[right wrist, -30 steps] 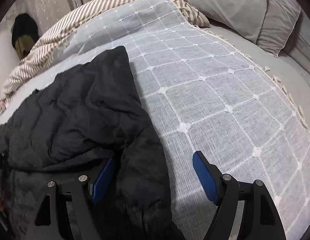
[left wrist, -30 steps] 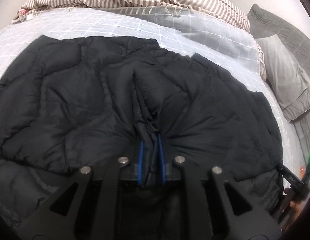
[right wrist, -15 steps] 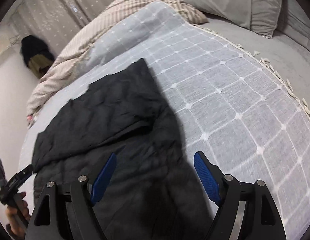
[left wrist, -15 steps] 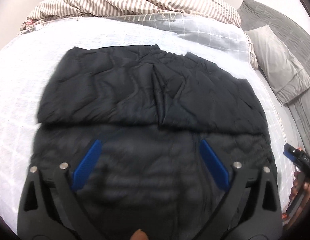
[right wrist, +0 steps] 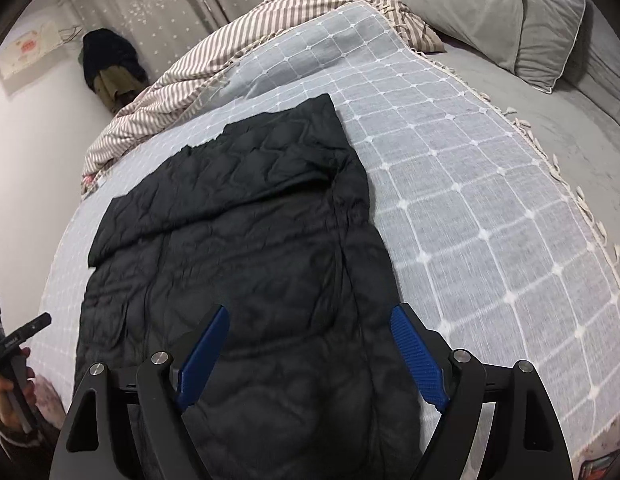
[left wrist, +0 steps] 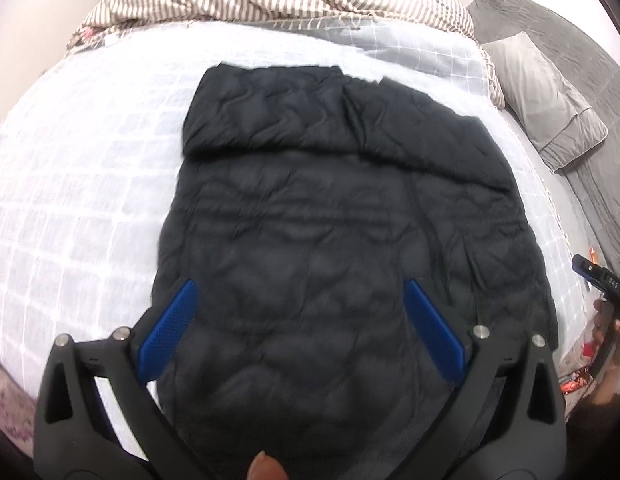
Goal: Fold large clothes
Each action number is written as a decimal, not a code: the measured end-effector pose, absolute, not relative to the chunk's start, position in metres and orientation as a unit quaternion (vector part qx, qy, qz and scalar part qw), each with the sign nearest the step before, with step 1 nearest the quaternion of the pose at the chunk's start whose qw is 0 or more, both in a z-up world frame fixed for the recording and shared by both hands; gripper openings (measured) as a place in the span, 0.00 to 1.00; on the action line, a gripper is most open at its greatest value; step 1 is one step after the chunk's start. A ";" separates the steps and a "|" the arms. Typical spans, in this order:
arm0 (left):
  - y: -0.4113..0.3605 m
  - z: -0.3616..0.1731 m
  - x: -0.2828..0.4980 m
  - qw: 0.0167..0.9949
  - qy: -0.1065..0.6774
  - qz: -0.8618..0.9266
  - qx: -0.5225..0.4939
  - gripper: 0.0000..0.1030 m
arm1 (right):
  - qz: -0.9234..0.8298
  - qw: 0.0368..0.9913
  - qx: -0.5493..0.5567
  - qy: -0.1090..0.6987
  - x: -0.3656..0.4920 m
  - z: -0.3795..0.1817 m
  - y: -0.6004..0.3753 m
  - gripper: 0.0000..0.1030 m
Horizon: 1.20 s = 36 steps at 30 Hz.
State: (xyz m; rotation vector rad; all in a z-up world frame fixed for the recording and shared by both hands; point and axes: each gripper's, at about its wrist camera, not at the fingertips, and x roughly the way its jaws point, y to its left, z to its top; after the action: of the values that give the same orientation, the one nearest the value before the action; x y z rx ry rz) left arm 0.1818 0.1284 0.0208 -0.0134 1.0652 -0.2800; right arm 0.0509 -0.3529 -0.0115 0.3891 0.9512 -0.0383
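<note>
Since a second ago the left gripper (left wrist: 298,316) has let go of the black quilted jacket (left wrist: 341,248) and drawn back above it, so that more of the bed shows around the garment. Its jaws have just been opening and now stand wide, released, with nothing between the blue pads. From the left wrist, the jacket lies flat on the white checked blanket (left wrist: 78,200), its far part folded over toward the striped bedding (left wrist: 278,0) at the bed's far edge. A grey pillow (left wrist: 545,108) lies at the right edge.

From the right wrist, the right gripper (right wrist: 310,344) has also pulled back, spread and empty above the jacket (right wrist: 246,240). The blanket (right wrist: 469,200) reaches to its fringed right edge.
</note>
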 end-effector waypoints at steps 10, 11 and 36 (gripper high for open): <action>0.162 -0.001 0.129 0.837 0.527 -0.147 0.002 0.99 | 0.007 0.858 0.181 0.480 0.006 -0.040 -0.353 0.82; 0.166 -0.006 0.126 0.833 0.532 -0.152 -0.007 0.99 | 0.008 0.856 0.187 0.483 0.003 -0.043 -0.355 0.82; 0.204 -0.087 0.119 0.766 0.612 -0.173 -0.089 0.99 | 0.043 0.813 0.321 0.483 -0.035 -0.108 -0.395 0.87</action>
State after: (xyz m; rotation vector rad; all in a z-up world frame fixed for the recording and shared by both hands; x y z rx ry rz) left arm 0.1195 0.2045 -0.0867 -0.1931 1.3297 -0.3750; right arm -0.0346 -0.3952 -0.1085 0.6849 1.0319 0.0923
